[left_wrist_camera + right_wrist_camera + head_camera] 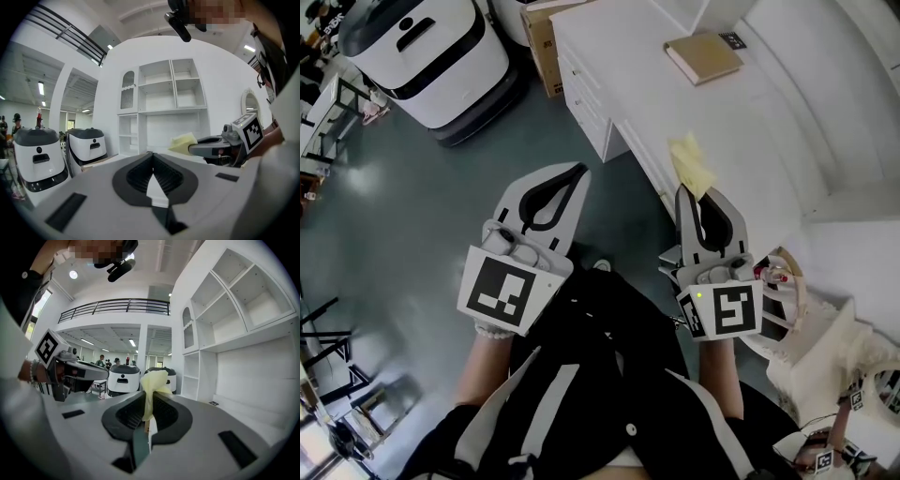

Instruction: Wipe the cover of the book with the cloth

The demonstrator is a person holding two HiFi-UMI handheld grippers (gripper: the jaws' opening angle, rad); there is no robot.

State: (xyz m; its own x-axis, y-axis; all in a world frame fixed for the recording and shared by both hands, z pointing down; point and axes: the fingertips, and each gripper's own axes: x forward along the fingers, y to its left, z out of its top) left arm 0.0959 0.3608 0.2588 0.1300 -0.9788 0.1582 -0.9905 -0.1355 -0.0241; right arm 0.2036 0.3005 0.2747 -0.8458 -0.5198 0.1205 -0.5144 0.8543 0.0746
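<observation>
A tan book [703, 56] lies closed on the white counter [778, 122], far ahead of both grippers. My right gripper [701, 192] is shut on a pale yellow cloth [691, 165], which sticks up from its jaws near the counter's front edge; in the right gripper view the cloth [153, 389] rises from between the closed jaws of that gripper [150, 404]. The left gripper [570, 171] hangs over the grey floor, left of the counter, shut with nothing in it. In the left gripper view its jaws [152, 161] meet, and the right gripper [220, 143] with the cloth [183, 142] shows at the right.
White drawers [591, 103] front the counter. A white and black machine [431, 56] and a cardboard box [542, 37] stand on the floor at the back left. White open shelves [164, 93] rise behind the counter. A wicker basket [787, 291] sits by my right hand.
</observation>
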